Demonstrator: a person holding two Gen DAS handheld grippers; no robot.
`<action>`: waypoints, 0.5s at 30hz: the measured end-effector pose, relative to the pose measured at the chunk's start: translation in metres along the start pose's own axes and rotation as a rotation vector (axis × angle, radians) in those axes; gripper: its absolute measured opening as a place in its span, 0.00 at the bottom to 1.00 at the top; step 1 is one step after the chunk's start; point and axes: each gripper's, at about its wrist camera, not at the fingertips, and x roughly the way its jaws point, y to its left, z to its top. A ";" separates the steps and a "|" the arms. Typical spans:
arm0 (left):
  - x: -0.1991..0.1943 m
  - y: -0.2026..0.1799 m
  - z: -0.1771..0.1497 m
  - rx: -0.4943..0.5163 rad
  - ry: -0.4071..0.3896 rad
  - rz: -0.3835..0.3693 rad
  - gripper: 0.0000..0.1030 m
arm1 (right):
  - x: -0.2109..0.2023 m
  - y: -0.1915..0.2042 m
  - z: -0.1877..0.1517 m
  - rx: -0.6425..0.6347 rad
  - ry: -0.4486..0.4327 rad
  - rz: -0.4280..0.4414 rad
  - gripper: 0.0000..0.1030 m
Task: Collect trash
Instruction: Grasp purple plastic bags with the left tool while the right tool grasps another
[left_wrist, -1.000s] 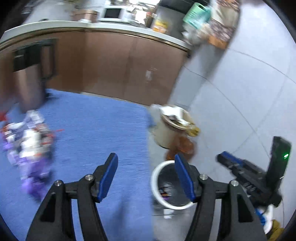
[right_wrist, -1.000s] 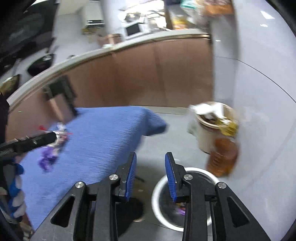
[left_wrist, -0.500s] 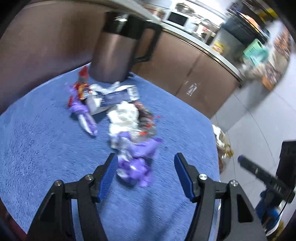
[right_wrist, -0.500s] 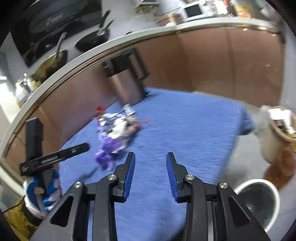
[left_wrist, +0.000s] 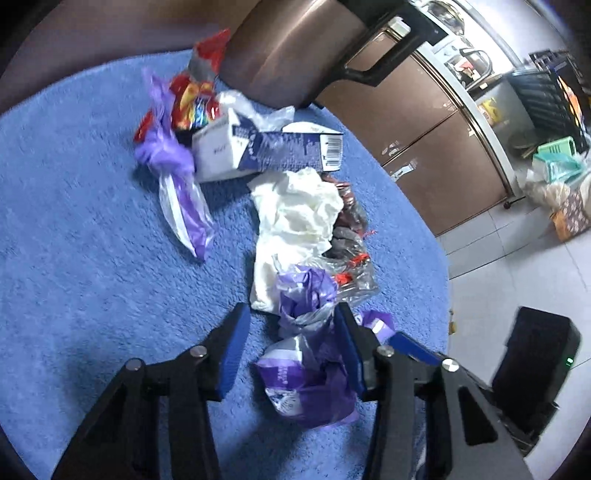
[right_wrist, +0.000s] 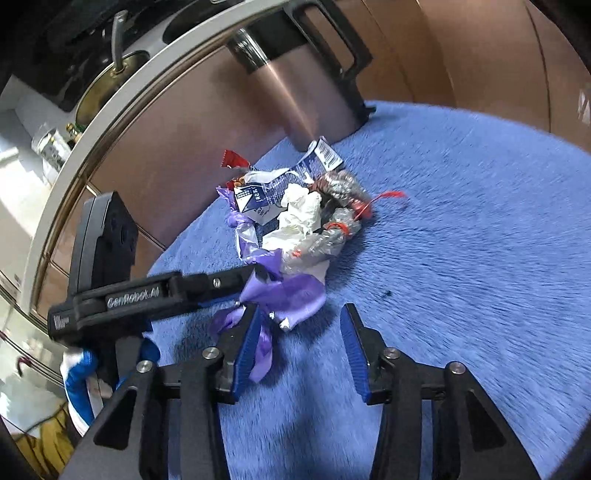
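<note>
A heap of trash lies on the blue cloth. It holds a crumpled purple wrapper, white tissue, a blue-and-white carton, clear plastic with red bits, a purple bag and a red snack wrapper. My left gripper straddles the purple wrapper. Its jaws are closing, and the left pad is still clear of the wrapper. In the right wrist view the left gripper reaches into the purple wrapper. My right gripper is just in front, jaws opening, with bare cloth between them.
A tall metal jug with a black handle stands right behind the heap, also seen as the jug. Brown cabinet fronts rise beyond the cloth's edge. Tiled floor lies to the right. Bare cloth spreads right of the heap.
Both views swung from the floor bin to the trash heap on the cloth and came close. The left jaws narrowed around the purple wrapper. The right jaws widened.
</note>
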 end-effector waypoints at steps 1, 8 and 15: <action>0.002 0.004 0.000 -0.018 0.002 -0.016 0.38 | 0.007 -0.002 0.002 0.008 0.007 0.005 0.44; -0.002 0.013 0.000 -0.038 0.002 -0.063 0.24 | 0.033 -0.010 0.005 0.053 0.055 0.106 0.09; -0.012 0.009 -0.007 -0.046 -0.028 -0.063 0.20 | 0.012 -0.004 -0.004 0.044 -0.007 0.105 0.00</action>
